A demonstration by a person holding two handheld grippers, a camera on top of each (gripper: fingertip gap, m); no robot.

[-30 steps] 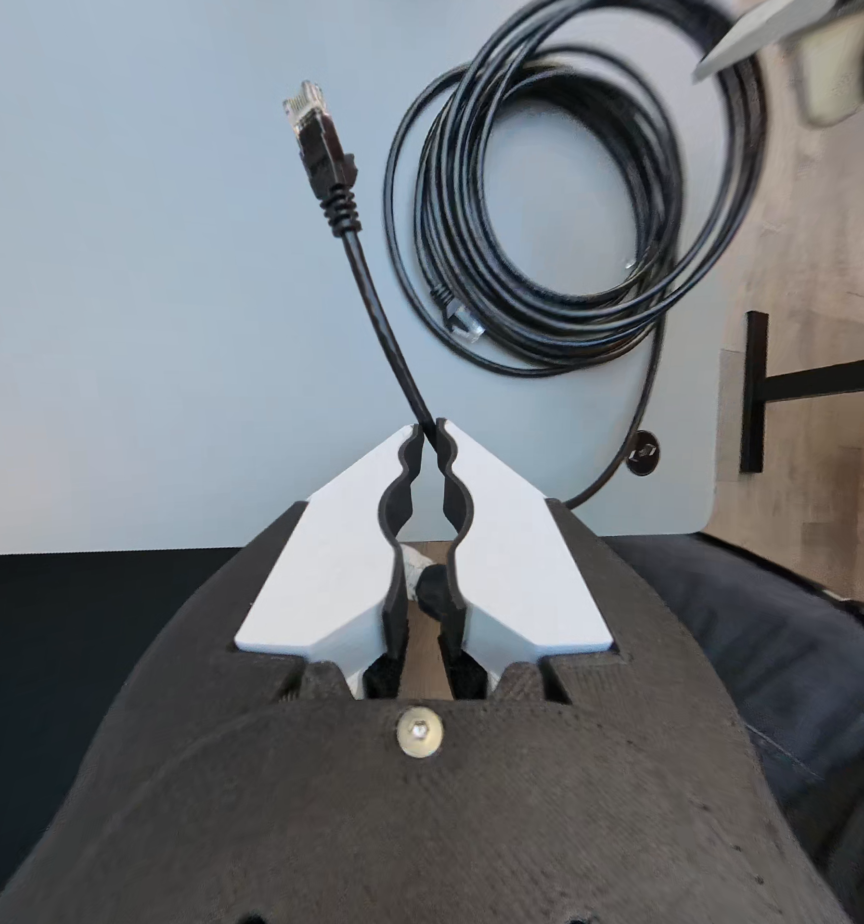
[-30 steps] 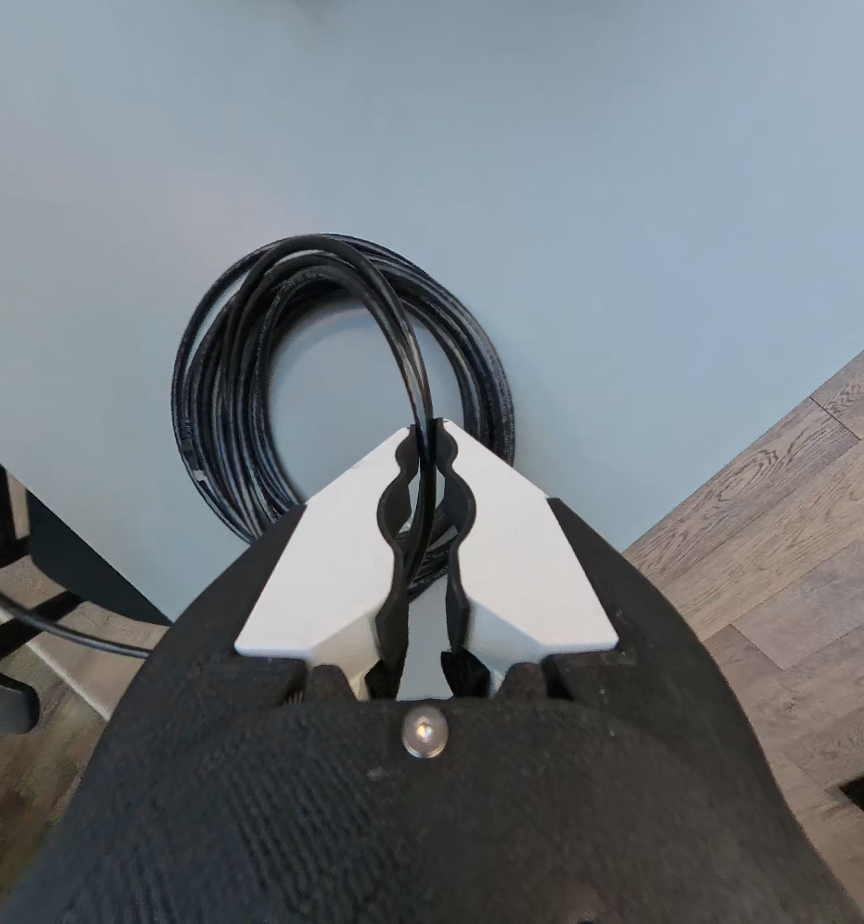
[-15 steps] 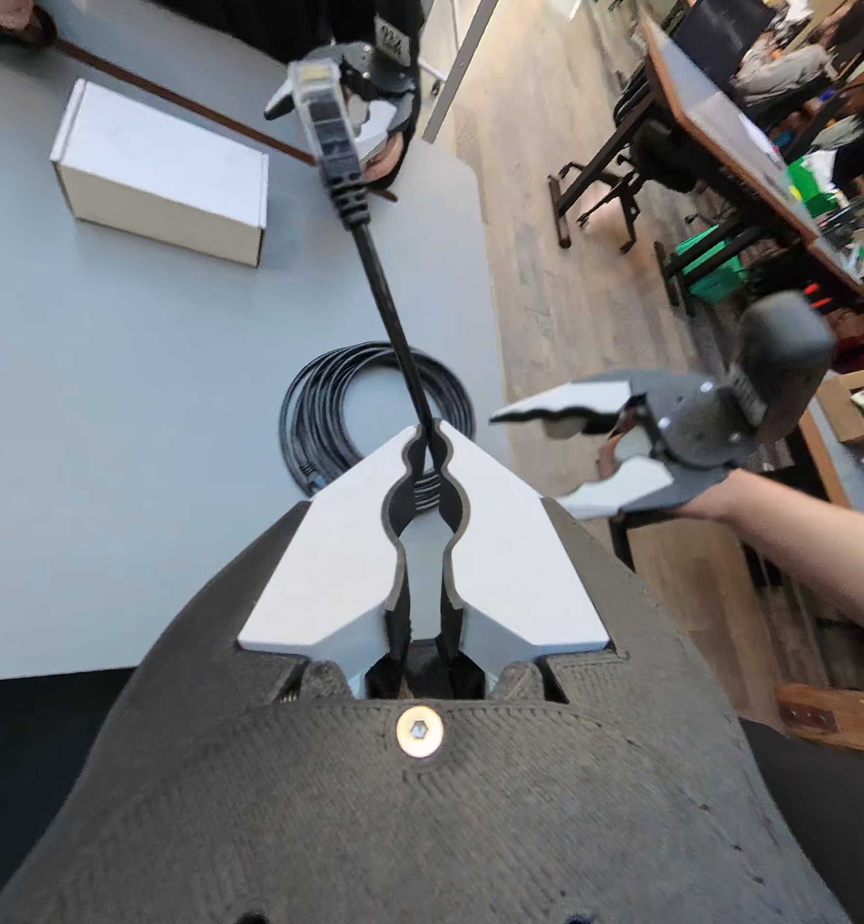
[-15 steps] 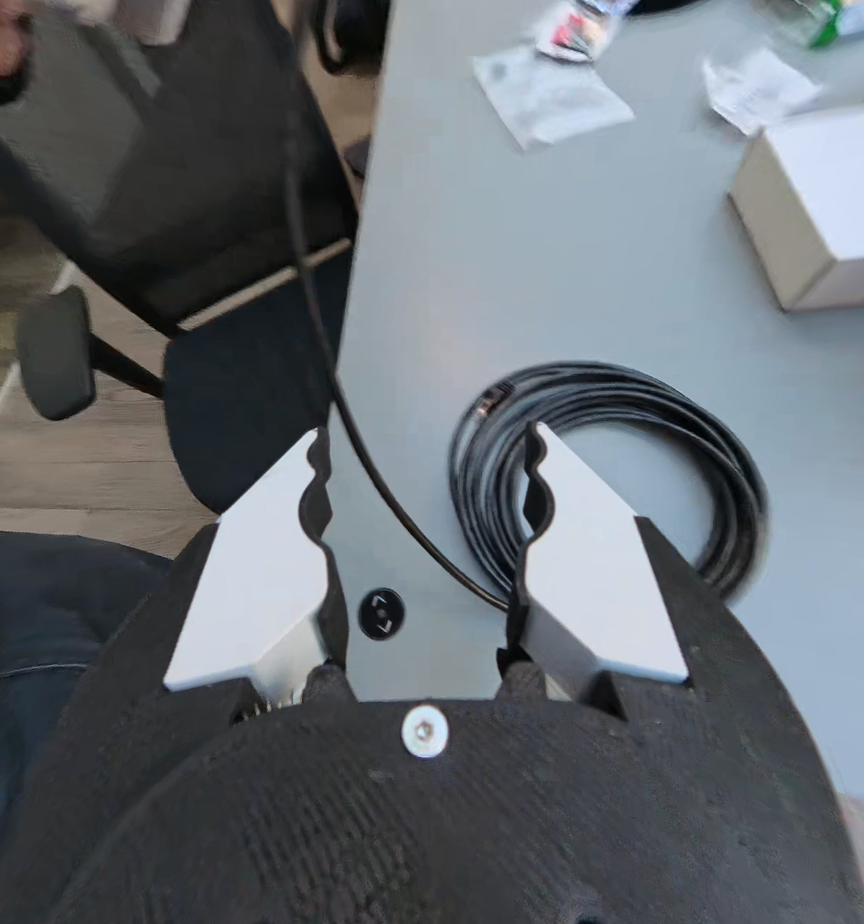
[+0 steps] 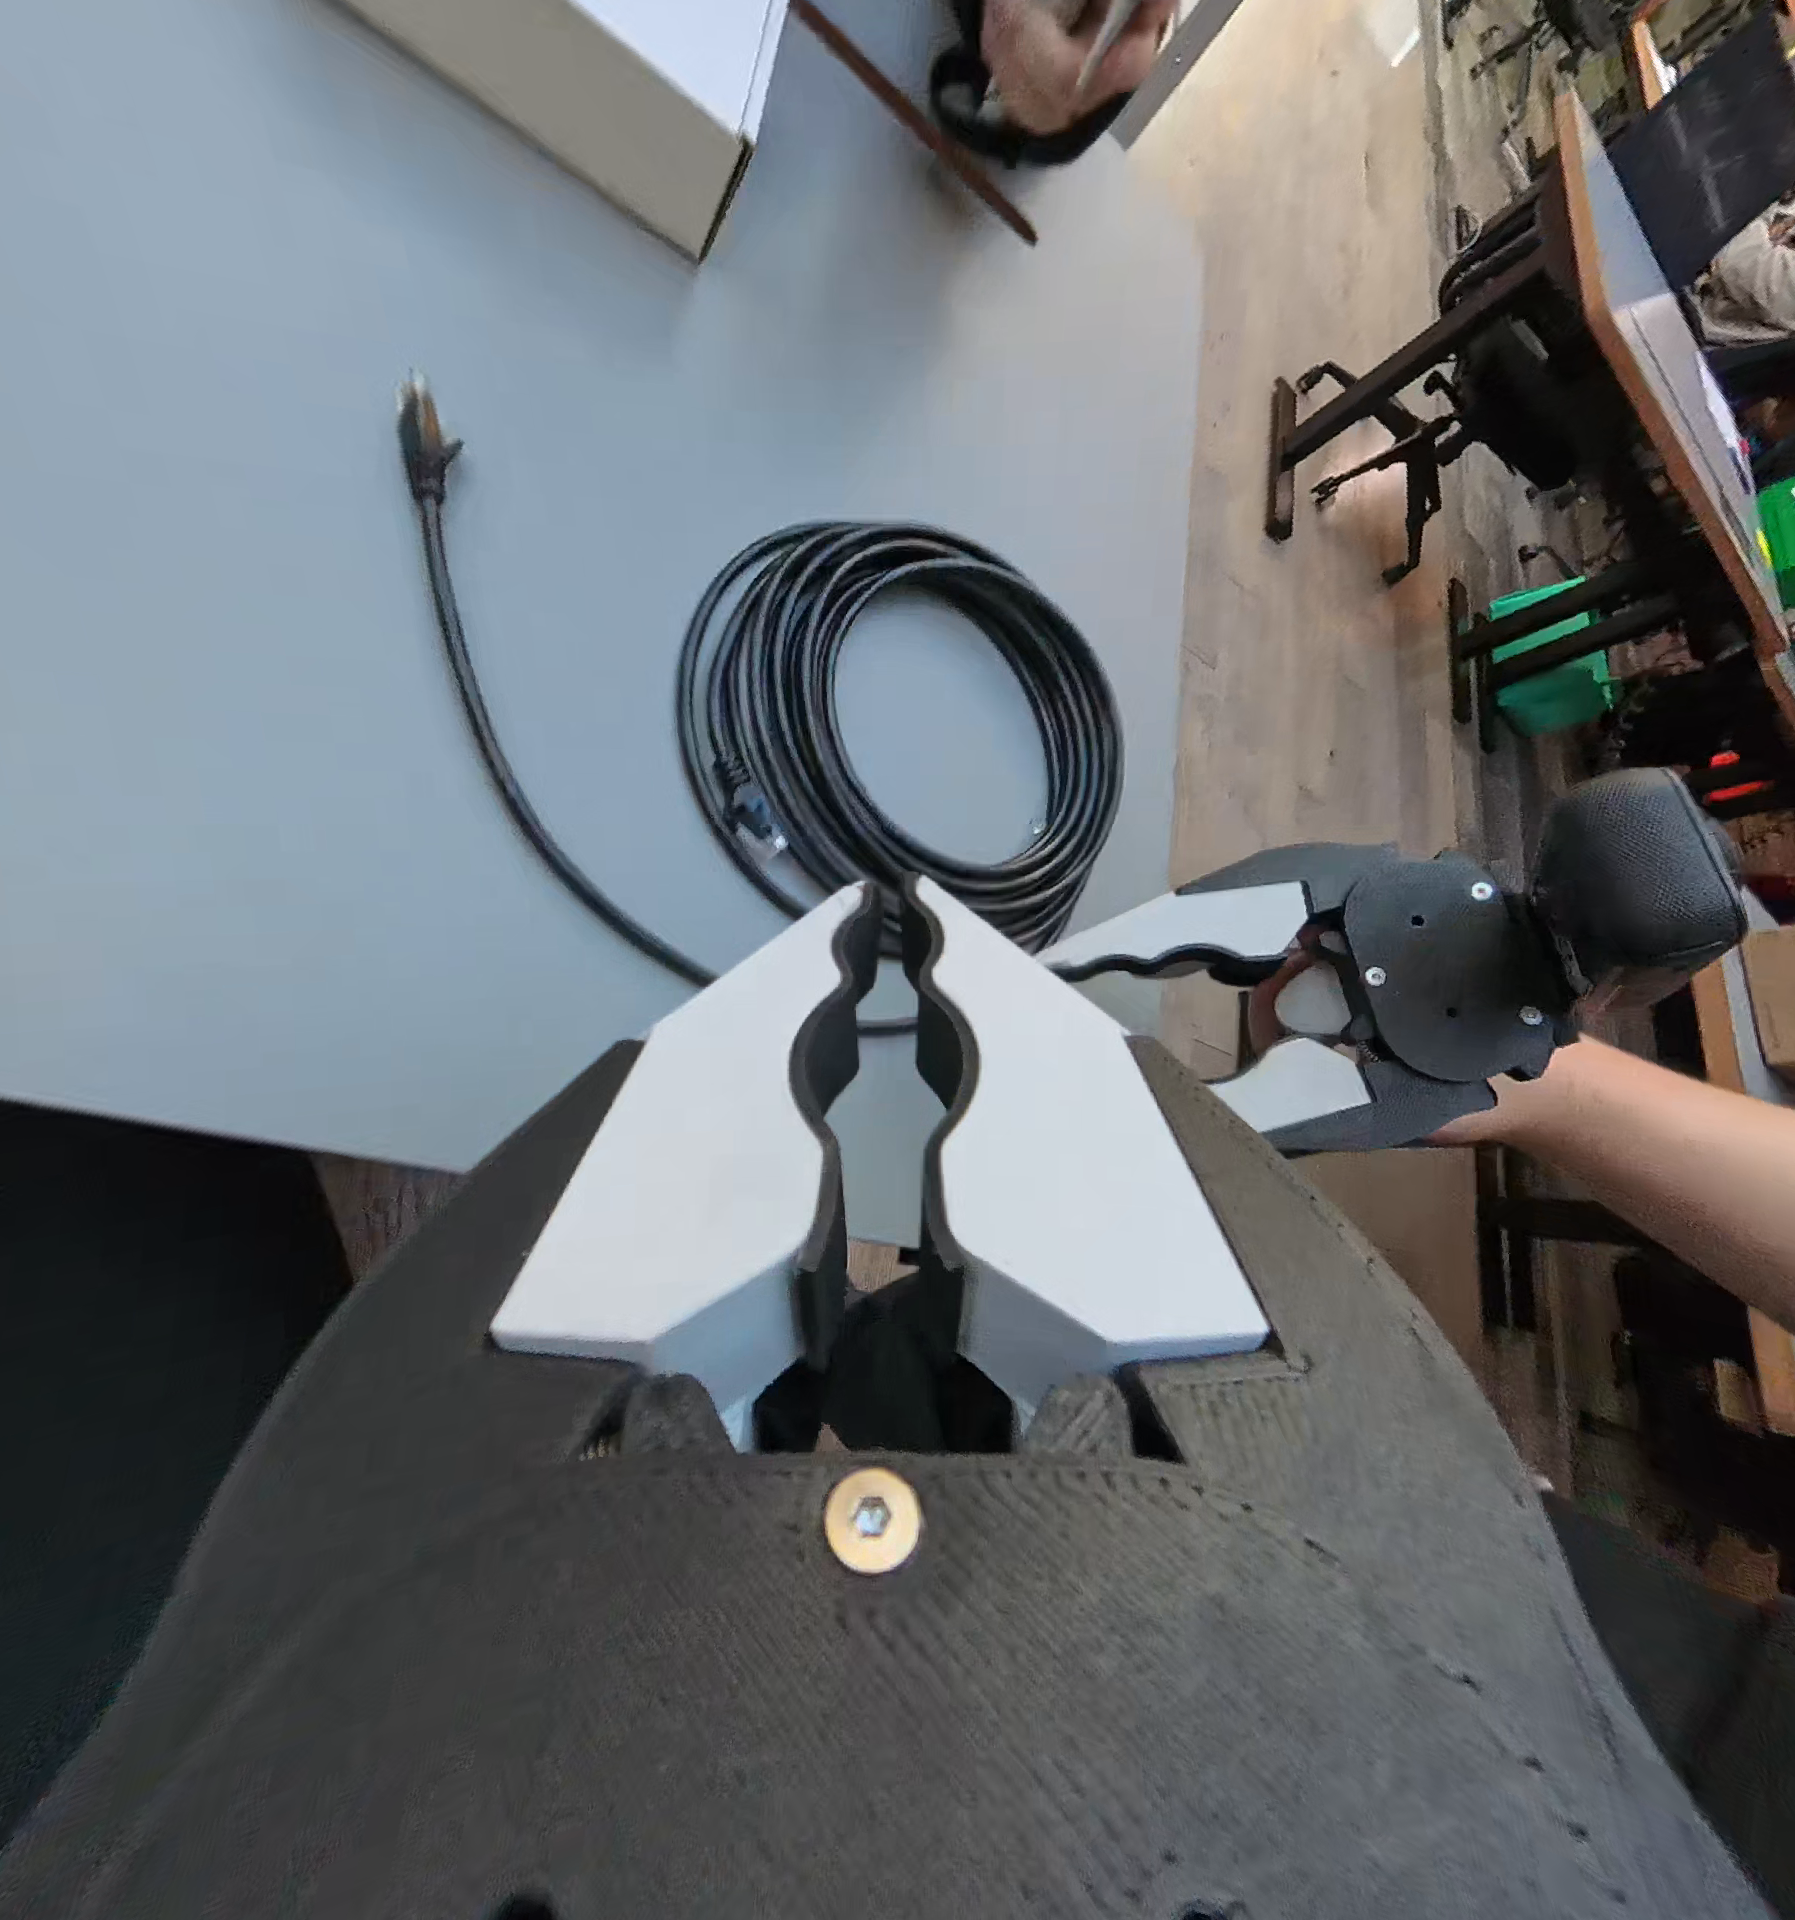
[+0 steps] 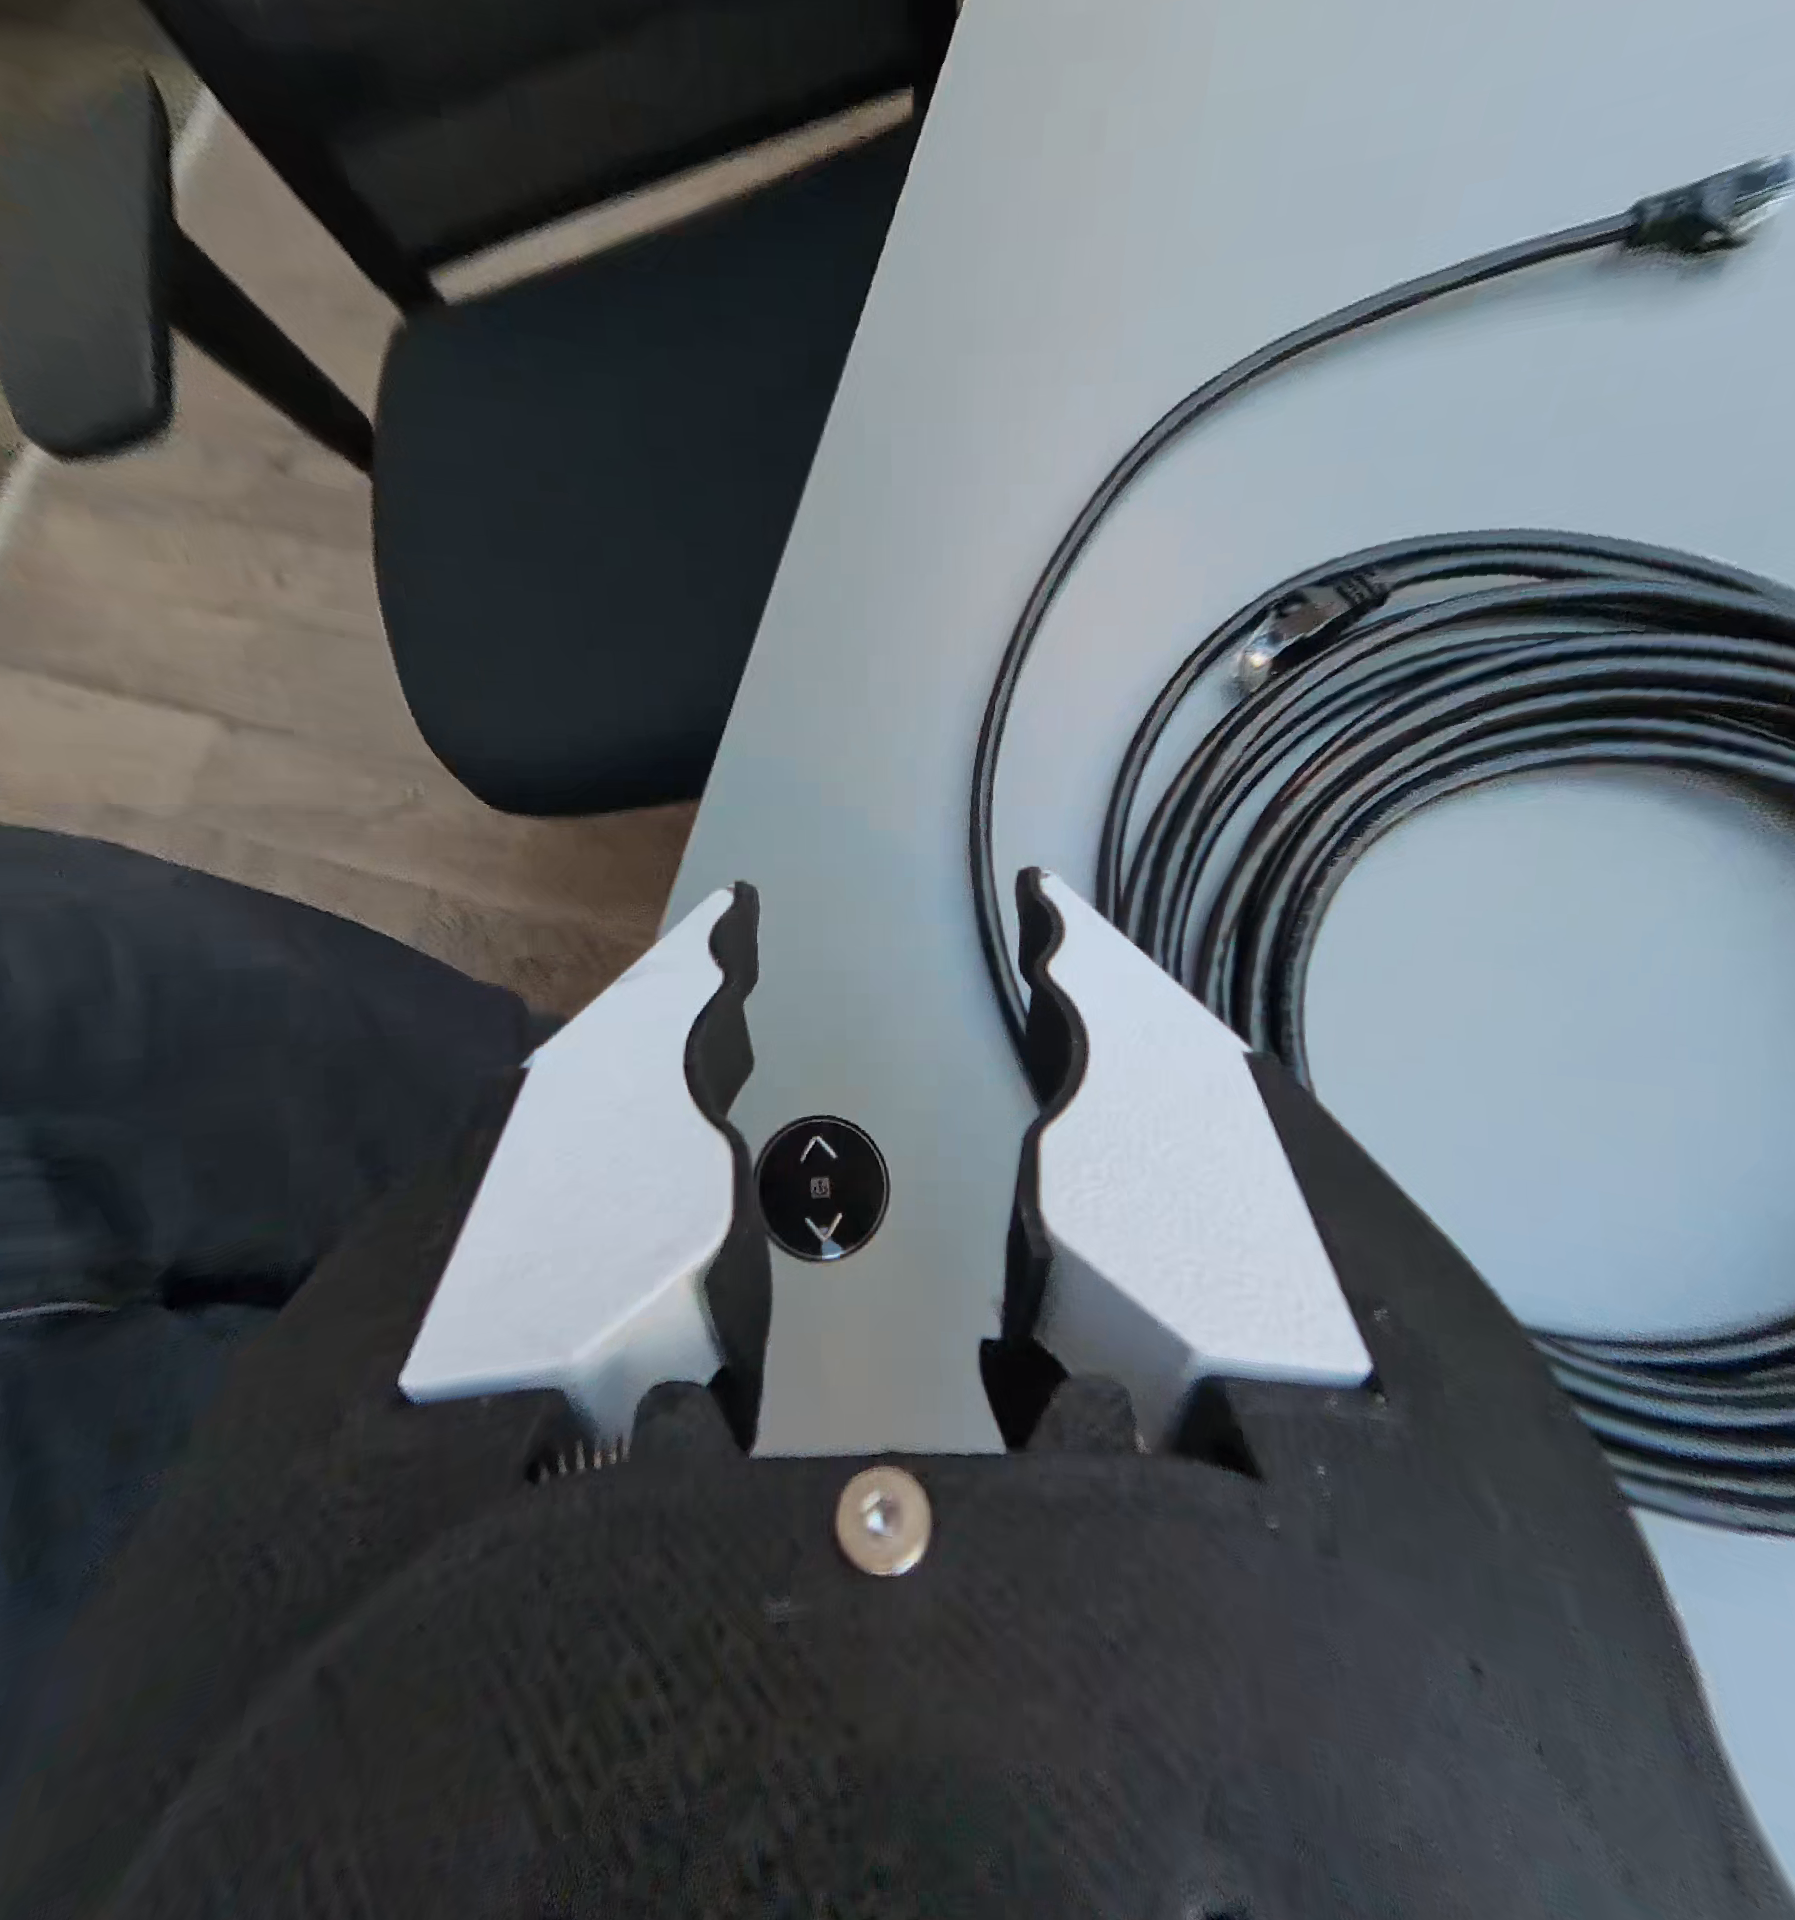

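A black network cable lies on the grey table. Most of it is a flat coil with one clear plug tucked in its left side. Its loose end curves away to a second plug. My left gripper hovers above the near rim of the coil, its jaws a narrow gap apart and empty. My right gripper is wide open and empty over the table's edge, with the loose cable just beside its right finger. The coil lies to its right. It also shows in the left wrist view.
A round black control button is set in the table between the right jaws. A white box stands at the back. A black chair is beside the table. Another person's hand and other desks are beyond. Across from one pair of fingers to the other is roughly 15 cm. To reach the flat coil in a straight line is about 15 cm for my right fingers, about 25 cm for my left.
My left gripper has let go of the cable end, which now lies flat on the table. My right gripper let go of the coil earlier and stays open; both have drawn back.
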